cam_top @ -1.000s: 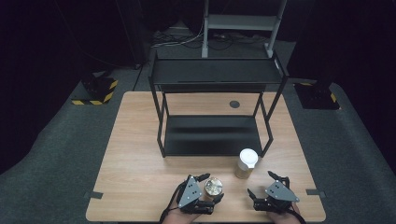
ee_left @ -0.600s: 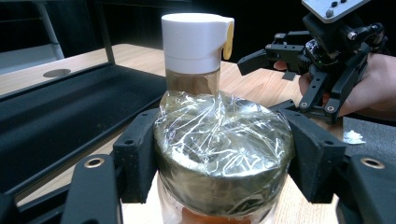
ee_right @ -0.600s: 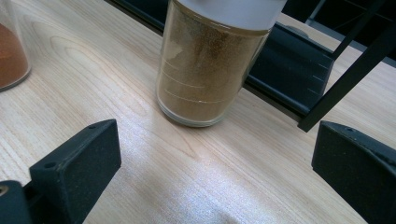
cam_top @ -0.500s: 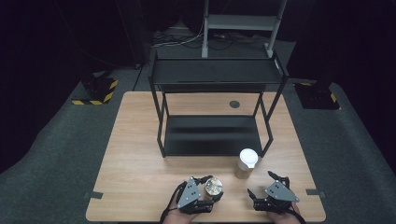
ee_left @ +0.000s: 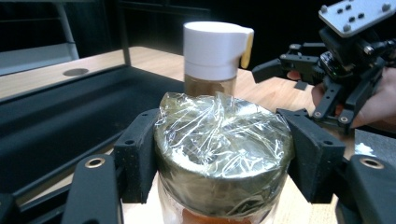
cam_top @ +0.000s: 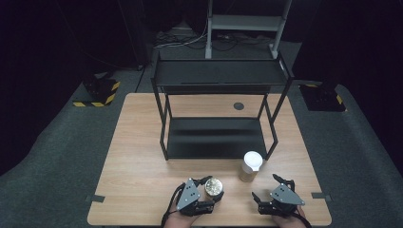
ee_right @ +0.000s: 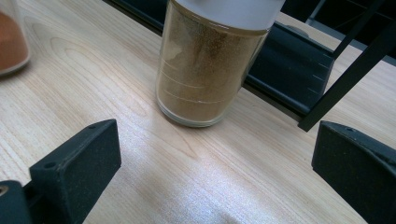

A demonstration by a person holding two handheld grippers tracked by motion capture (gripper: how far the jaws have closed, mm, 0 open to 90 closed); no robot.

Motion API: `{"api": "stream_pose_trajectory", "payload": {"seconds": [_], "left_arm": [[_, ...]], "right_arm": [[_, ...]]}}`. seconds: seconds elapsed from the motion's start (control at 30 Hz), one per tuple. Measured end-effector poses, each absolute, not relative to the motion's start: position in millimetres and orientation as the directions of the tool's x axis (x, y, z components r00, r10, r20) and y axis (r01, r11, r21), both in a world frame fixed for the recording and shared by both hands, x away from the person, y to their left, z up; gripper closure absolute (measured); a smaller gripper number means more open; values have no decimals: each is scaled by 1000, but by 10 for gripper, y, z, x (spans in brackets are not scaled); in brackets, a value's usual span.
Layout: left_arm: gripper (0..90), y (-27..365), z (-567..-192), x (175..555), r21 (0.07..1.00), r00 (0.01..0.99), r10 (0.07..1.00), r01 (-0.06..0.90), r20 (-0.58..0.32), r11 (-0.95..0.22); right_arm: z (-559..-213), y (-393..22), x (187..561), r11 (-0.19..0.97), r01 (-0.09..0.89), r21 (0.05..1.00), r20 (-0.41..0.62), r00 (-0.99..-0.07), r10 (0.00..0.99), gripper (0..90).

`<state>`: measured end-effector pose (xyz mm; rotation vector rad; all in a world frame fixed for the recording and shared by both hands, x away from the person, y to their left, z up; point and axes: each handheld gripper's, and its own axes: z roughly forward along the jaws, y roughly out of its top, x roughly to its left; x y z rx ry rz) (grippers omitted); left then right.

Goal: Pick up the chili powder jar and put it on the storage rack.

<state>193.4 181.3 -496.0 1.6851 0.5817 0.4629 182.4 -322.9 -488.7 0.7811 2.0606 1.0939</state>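
The left gripper (ee_left: 219, 154) has just clenched its jaws on the foil-wrapped lid of the small glass jar (ee_left: 223, 144) near the table's front edge (so lifting looks ready), while the right gripper (ee_right: 210, 182) waits open-jawed.

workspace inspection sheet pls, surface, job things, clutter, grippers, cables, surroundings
surface: light wooden table, black tape tabs at its front corners
job's things: glass jar with plastic-wrapped gold lid, orange contents, near the front edge; clear spice jar with white cap, brown powder, standing free by the black two-tier metal shelf, both tiers bare
clutter: nothing seen
grippers: left gripper just closed, shut on the wrapped lid; right gripper open, holding nothing, short of the spice jar
cables: bundle on floor behind shelf
surroundings: grey carpet, yellow-black striped blocks, dark room
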Motion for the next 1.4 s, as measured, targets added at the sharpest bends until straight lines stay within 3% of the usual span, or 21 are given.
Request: {"api": "stream_pose_trajectory", "payload": {"seconds": [0.87, 1.4], "left_arm": [[343, 2262, -4763, 1817, 989, 670, 742, 103, 11, -108], [343, 2374, -4497, 1870, 993, 627, 778, 79, 19, -88]], "right_arm": [[-4889, -3216, 1818, 473, 192, 860, -282, -595, 753, 1], [-4890, -3216, 1816, 472, 191, 860, -282, -593, 754, 1]]}}
